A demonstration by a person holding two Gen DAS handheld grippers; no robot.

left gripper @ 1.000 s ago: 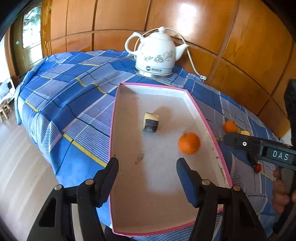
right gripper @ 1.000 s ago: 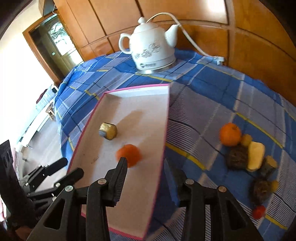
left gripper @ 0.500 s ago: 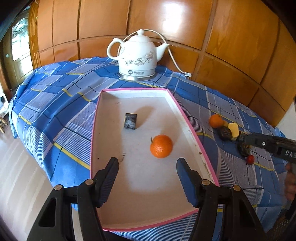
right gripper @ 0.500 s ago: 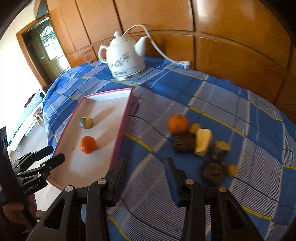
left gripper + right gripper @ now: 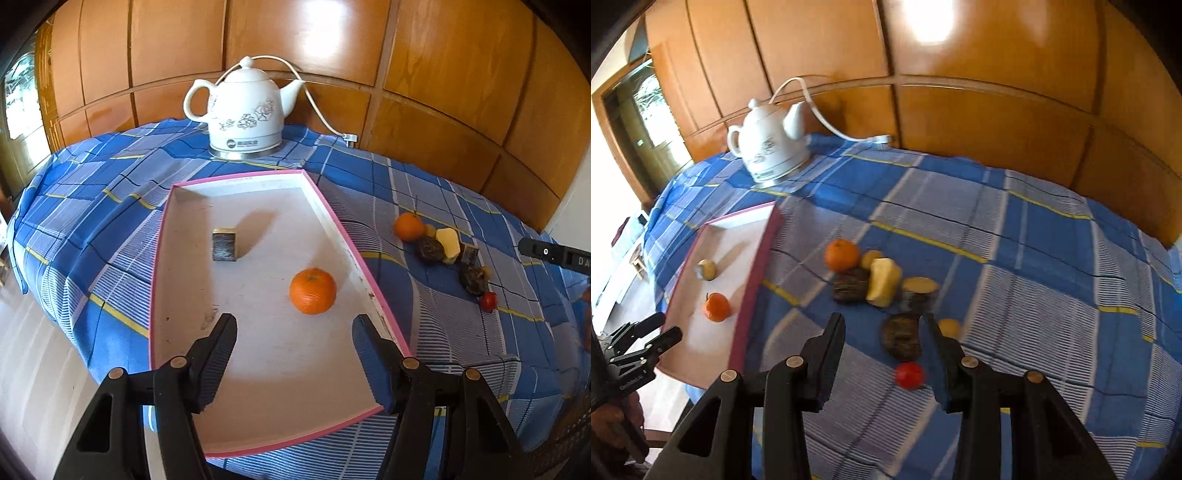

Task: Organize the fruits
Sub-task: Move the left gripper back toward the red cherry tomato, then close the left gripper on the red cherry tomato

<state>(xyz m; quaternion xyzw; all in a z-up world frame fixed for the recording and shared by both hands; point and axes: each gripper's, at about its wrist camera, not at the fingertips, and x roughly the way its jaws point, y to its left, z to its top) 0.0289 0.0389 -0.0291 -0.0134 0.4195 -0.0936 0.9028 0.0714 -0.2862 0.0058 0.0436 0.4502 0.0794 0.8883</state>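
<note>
- Both tongs are released and grasp nothing: the left tongs (image 5: 293, 332) hang over the near half of the pink-rimmed tray (image 5: 159, 258), and the right tongs (image 5: 884, 332) hang over the fruit cluster on the counter (image 5: 1034, 236).
- Free tray floor lies all around the two pieces in it; the tray's right rim runs at 3 o'clock of the orange in the tray (image 5: 313, 291), near it but apart.
- Inside the tray I count two things: this orange and one dark cut piece (image 5: 224, 244) at its 10 o'clock.
- On the blue checked cloth I count one more orange (image 5: 841, 254), one pale yellow wedge (image 5: 884, 282), three dark brown pieces, of which one (image 5: 900, 336) is between the right fingers, two small yellow pieces, and one small red fruit (image 5: 909, 374) at 6 o'clock of the cluster.
- One white kettle (image 5: 245, 114) stands at 12 o'clock behind the tray, its cord going to the wood wall.
- Right view is blurred, so the kind of the dark pieces is hard to tell.
</note>
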